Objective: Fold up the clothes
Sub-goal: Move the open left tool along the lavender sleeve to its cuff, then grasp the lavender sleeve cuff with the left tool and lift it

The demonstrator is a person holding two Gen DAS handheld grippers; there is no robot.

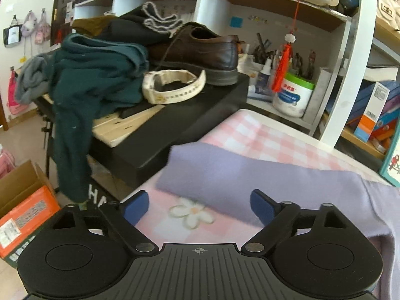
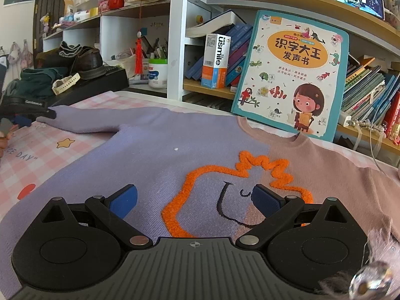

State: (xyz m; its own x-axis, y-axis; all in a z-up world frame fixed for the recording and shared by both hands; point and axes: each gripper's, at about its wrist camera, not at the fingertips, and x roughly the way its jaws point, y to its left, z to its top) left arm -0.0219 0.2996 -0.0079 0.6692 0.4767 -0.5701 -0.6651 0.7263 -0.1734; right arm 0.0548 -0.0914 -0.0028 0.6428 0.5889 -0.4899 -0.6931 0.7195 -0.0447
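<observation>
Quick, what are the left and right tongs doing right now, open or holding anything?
Left tongs: open, holding nothing, over the sweater's purple sleeve.
Right tongs: open, holding nothing, above the sweater's orange embroidery.

Left gripper (image 1: 198,206) and right gripper (image 2: 194,198): black linkage arms, silver pivot screws, blue pads (image 1: 137,206). Round black discs flank each ribbed grey body, which is marked with a small crosshair. Fuzzy lilac cuff (image 2: 350,278) seen at right.

A lilac-and-pink sweater (image 2: 160,150) with a fuzzy orange outline (image 2: 200,187) lies on a pink-and-white checked cloth (image 2: 82,135).
</observation>
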